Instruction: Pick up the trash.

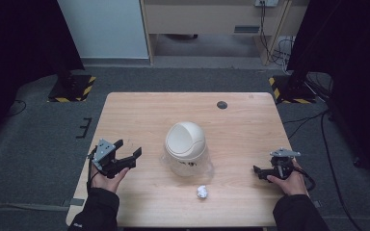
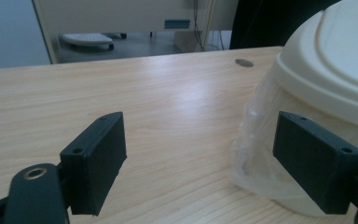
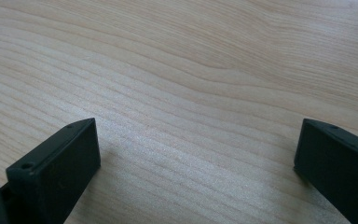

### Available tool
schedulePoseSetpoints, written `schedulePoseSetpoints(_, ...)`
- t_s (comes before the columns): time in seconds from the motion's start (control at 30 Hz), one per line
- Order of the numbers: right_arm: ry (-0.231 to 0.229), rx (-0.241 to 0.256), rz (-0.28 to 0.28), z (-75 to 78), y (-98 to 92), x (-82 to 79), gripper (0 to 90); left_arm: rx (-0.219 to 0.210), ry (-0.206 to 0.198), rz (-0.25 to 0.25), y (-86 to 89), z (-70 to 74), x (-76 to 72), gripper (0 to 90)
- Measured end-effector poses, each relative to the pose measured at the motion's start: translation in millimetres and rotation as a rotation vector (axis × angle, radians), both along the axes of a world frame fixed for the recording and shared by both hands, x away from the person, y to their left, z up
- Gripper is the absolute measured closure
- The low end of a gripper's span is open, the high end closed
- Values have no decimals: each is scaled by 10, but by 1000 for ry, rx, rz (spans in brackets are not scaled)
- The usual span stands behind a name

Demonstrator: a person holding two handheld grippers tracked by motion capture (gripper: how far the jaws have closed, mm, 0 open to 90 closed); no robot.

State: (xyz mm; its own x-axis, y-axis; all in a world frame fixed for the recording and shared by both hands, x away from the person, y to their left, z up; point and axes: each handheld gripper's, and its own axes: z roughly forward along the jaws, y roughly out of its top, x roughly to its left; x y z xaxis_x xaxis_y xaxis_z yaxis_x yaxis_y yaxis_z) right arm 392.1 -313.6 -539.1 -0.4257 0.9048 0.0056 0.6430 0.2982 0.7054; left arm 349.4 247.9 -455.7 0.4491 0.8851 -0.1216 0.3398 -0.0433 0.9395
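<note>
Both forearms come in at the near edge of the table (image 1: 139, 103), each hand holding a tool with nothing in it. Just ahead of that edge lies a crumpled paper ball (image 1: 202, 192), and right behind it, near the middle, stands a small cream swing-lid bin (image 1: 185, 147) lined with a clear plastic bag. The left tool (image 1: 128, 153) has its jaws wide apart and points toward the bin; in the left gripper view the bin (image 2: 326, 60) looms close beyond the right-hand jaw. The right tool (image 1: 260, 171) rests low over bare wood with its jaws also spread, aimed leftward. The paper ball lies between the two hands, well apart from both and somewhat nearer the right one, so the right tool looks better placed to pick it up, with the bin directly beyond.
</note>
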Motion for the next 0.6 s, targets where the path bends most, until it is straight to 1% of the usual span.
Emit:
schedulePoseSetpoints(0.13,-1,0,-1,0,1,1,5,-10,-18,-18,-44,43,-18,167)
schedulePoseSetpoints(0.3,-1,0,0,0,0,1,5,-32,-40,-31,-81,109,-29,167)
schedulePoseSetpoints(0.6,0,2,-2,0,2,0,5,-58,-82,-44,-149,239,7,163)
